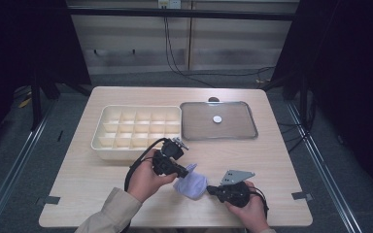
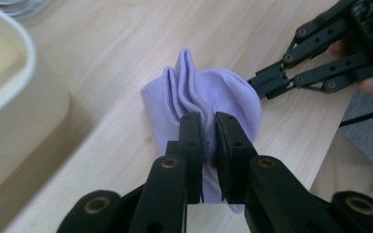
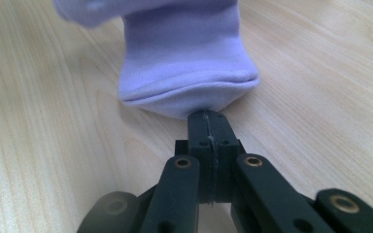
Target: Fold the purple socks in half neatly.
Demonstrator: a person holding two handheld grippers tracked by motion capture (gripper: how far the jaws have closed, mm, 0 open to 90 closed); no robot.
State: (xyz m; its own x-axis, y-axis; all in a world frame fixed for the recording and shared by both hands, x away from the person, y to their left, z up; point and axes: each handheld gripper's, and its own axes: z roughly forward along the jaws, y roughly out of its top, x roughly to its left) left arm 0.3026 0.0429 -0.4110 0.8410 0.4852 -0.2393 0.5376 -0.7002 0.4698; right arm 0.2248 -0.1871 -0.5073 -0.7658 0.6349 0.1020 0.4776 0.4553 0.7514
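1. Near the front edge of the surface (image 1: 126, 194), in the high view, we see a small lilac sock (image 1: 190, 185) lying bunched between our two hands. The left tool (image 1: 183, 171) reaches it from the left and the right tool (image 1: 210, 190) from the right. A cream divided box (image 1: 108, 154) and a metal tray (image 1: 252, 127) stand farther back, well apart from the sock.
2. From the left gripper view, we find the left tool (image 2: 209, 127) closed on a ridge of the sock (image 2: 209, 92) near its ribbed cuff, fabric pinched between the jaws. The right tool (image 2: 253, 86) touches the sock's far edge.
3. Along the right gripper view, the right tool (image 3: 209, 116) has its jaws pressed fully together at the sock's (image 3: 184, 53) rounded end; we judge it nips a thin bit of cloth, though the contact is hard to see.
4. We judge the sock light, soft and limp: it will sag, stretch and fold rather than hold shape, and it cannot break.
5. We would take hold at the cuff and the toe, biting a full fold of cloth, since a thin pinch could slip out.
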